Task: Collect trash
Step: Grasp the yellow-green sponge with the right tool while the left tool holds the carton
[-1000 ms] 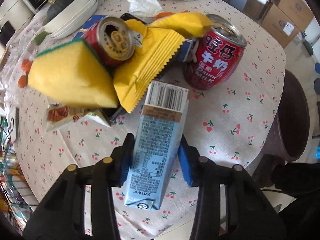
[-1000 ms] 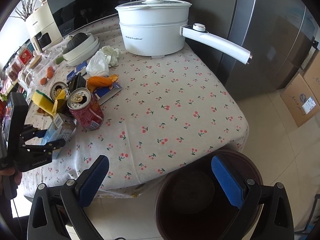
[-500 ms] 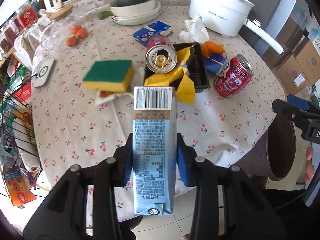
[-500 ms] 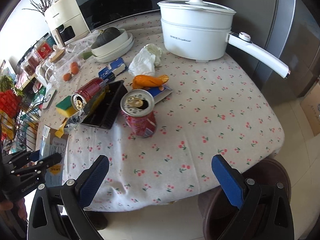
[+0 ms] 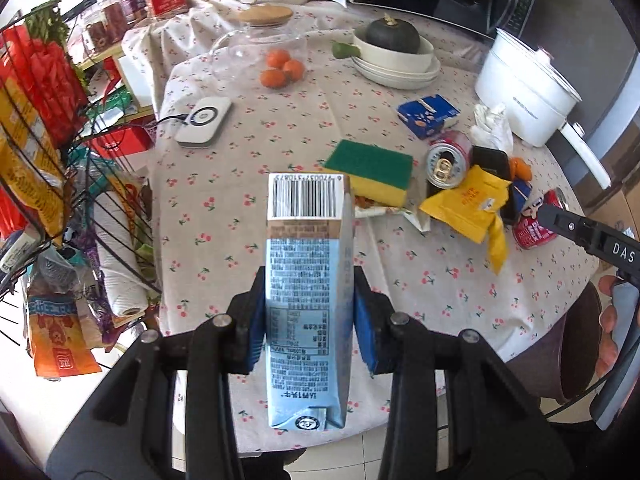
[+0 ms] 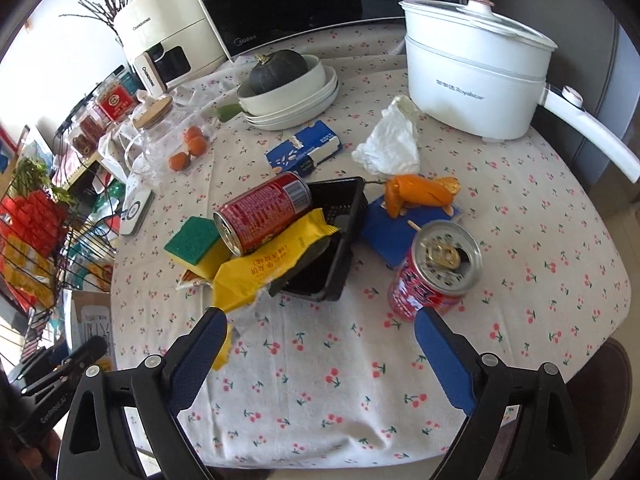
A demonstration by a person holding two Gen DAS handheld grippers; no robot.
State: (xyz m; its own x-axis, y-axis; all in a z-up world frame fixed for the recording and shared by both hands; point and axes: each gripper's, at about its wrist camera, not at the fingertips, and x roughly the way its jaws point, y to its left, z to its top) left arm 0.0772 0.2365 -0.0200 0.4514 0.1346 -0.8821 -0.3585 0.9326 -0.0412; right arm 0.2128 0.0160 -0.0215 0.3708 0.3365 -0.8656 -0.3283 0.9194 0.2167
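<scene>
Left gripper: jaws pinch the milk carton; carry it level to the bin. Right gripper: jaws spread, closing, empty.

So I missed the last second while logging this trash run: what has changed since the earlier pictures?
The left hand-held gripper, shut on the blue carton, has lifted it off the table and drawn it back past the table edge. The right hand-held gripper has swung from the brown bin to the upright red can, its empty jaws closing. The other litter stayed put.
</scene>
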